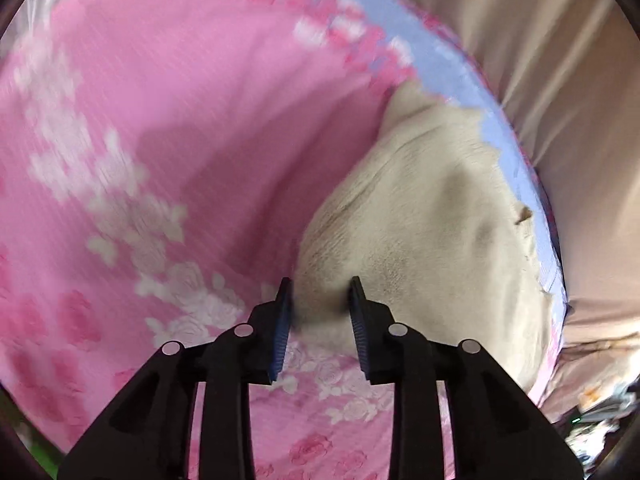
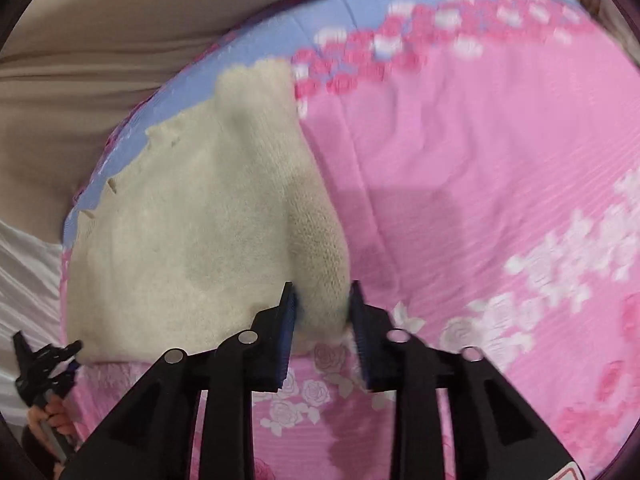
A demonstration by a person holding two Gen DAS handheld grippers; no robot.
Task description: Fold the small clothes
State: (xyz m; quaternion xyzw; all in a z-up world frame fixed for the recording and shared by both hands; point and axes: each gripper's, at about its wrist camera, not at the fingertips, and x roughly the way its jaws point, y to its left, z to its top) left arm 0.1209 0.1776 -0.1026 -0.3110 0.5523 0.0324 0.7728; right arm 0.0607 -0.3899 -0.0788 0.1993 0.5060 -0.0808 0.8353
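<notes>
On the pink flowered bed cover lies the cream knitted garment, close to its blue border. My left tool pinches one near corner, and my right tool pinches the other. I judge the knit soft, light and stretchy; holding it at the corners seems best, so it does not sag.

Wide pink rose-printed bedsheet lies bare; cream knitted garment crowds its blue edge, seemingly beside a beige fabric drape.
</notes>
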